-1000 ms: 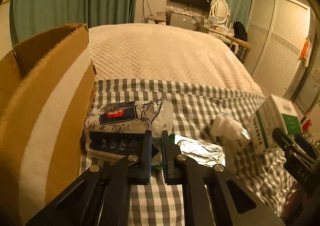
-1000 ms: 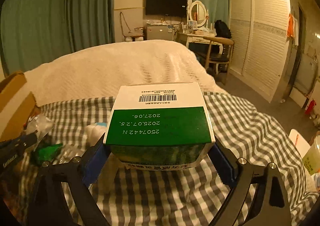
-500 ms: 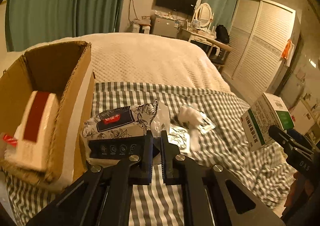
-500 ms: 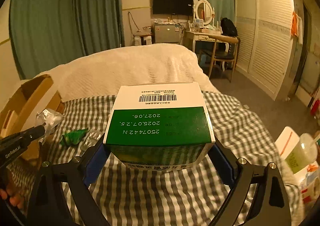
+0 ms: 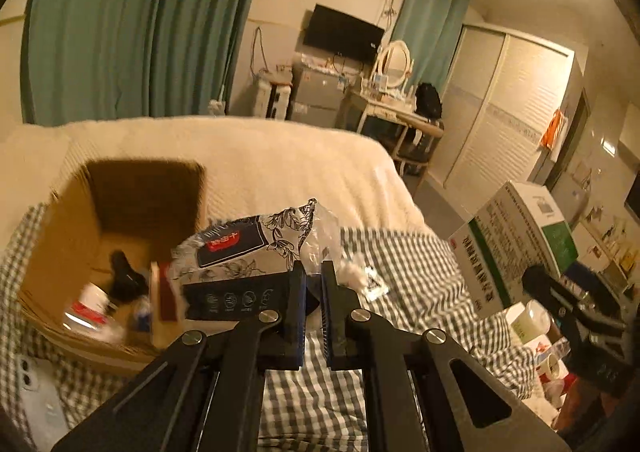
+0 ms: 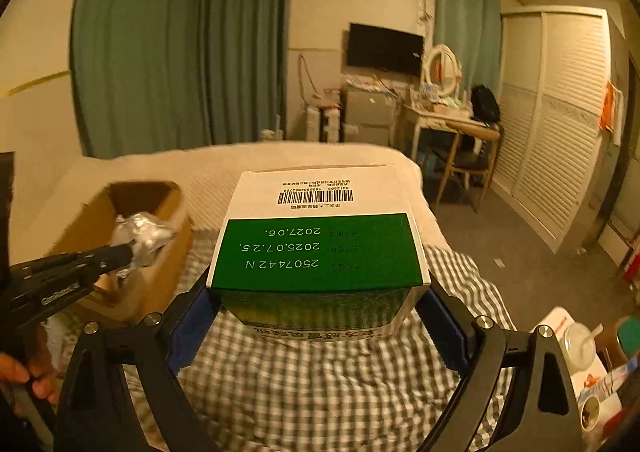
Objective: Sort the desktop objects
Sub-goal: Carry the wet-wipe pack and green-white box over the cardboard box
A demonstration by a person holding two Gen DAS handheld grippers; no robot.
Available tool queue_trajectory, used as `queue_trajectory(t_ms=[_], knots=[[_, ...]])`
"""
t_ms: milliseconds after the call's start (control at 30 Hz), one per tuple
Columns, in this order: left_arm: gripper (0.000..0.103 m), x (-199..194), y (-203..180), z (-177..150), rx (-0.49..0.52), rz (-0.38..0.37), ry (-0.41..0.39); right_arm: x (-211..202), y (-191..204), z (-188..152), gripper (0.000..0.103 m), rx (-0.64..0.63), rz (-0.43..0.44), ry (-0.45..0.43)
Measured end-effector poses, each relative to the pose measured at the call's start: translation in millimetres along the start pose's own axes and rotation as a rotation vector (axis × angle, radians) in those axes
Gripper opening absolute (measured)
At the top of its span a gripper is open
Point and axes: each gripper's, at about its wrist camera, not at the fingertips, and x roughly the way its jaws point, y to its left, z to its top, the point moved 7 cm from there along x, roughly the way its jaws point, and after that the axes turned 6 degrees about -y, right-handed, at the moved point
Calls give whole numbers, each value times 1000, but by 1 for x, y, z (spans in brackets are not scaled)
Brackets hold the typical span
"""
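My left gripper (image 5: 313, 284) is shut on the edge of a plastic snack packet (image 5: 248, 248) with a floral print and a dark label, held in the air beside the open cardboard box (image 5: 64, 236). The packet also shows in the right wrist view (image 6: 140, 238), above the box (image 6: 176, 223). My right gripper (image 6: 320, 316) is shut on a green and white medicine box (image 6: 320, 248), held above the checked cloth (image 6: 320, 380). The medicine box shows at the right of the left wrist view (image 5: 516, 240).
The cardboard box holds a red and white carton (image 5: 164, 292), a small jar (image 5: 90, 302) and a dark object (image 5: 124, 276). A white tissue wad (image 5: 352, 274) and a sachet (image 5: 374, 286) lie on the cloth. Cups and clutter (image 6: 580, 344) stand at the right.
Both grippers have risen with their loads. The left gripper has carried the packet higher and closer to the open cardboard box, whose inside now shows.
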Motion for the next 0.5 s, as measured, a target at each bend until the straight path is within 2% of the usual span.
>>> queue_trajectory(t_ms=[133,267,367,500], knots=[[6,-20,26,35,10,29,-55,-11,37,26,93,15,72,-23],[6,-31,66,51,-5,83,-81,-4,84,43,93,40,177,-21],[6,-27,102,51,-16,142,-70,11,130,48,93,69,272,-5],[6,-12,156,36,-38,209,-13,40,183,42,93,65,356,21]])
